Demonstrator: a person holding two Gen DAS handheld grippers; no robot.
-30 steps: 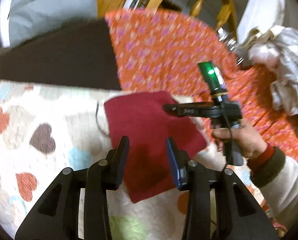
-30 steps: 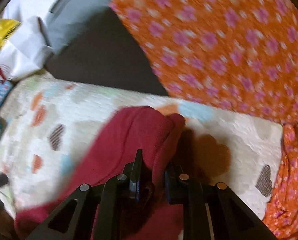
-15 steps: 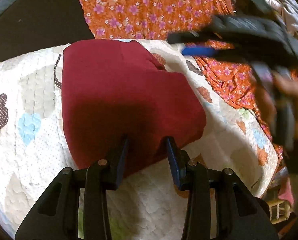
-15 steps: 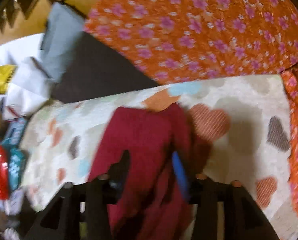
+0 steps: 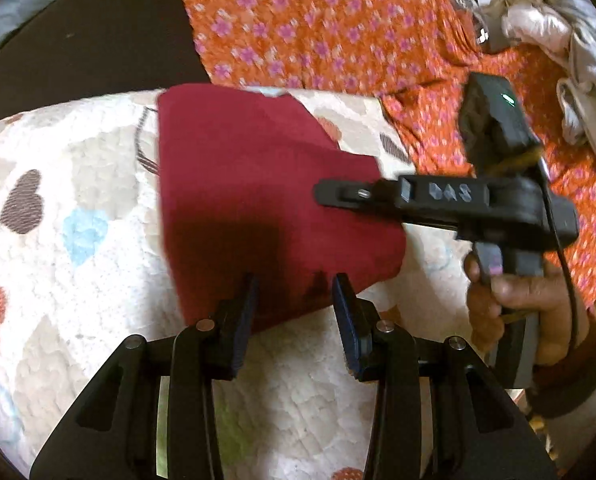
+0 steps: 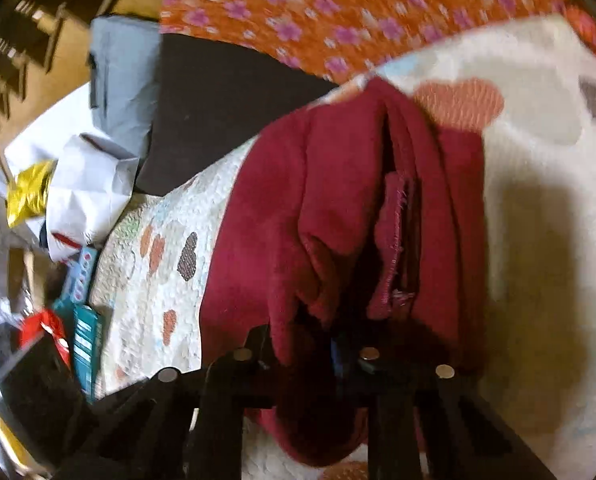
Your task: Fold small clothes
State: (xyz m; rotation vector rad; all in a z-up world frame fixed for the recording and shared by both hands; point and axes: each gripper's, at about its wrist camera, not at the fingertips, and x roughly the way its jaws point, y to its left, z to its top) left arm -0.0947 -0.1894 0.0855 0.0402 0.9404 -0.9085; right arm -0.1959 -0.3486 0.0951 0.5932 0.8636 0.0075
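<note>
A dark red garment (image 5: 257,200) lies folded on the white heart-print quilt (image 5: 57,248). My left gripper (image 5: 293,292) is open and empty, its fingertips at the garment's near edge. My right gripper (image 5: 330,194) shows in the left wrist view, reaching over the garment's right side from the right. In the right wrist view the red garment (image 6: 338,208) bunches up between and over my right gripper's (image 6: 302,344) fingers, which are closed on its layered edge; the fingertips are partly hidden by cloth.
An orange floral cloth (image 5: 338,32) covers the area behind the quilt. A dark panel (image 5: 89,52) lies at the back left. A pile of pale clothes (image 5: 570,60) sits far right. Papers, a gold packet (image 6: 29,196) and boxes clutter the left in the right wrist view.
My right gripper has come down from above onto the garment's right edge and closed on it, lifting the cloth. My left gripper has stayed open at the near edge.
</note>
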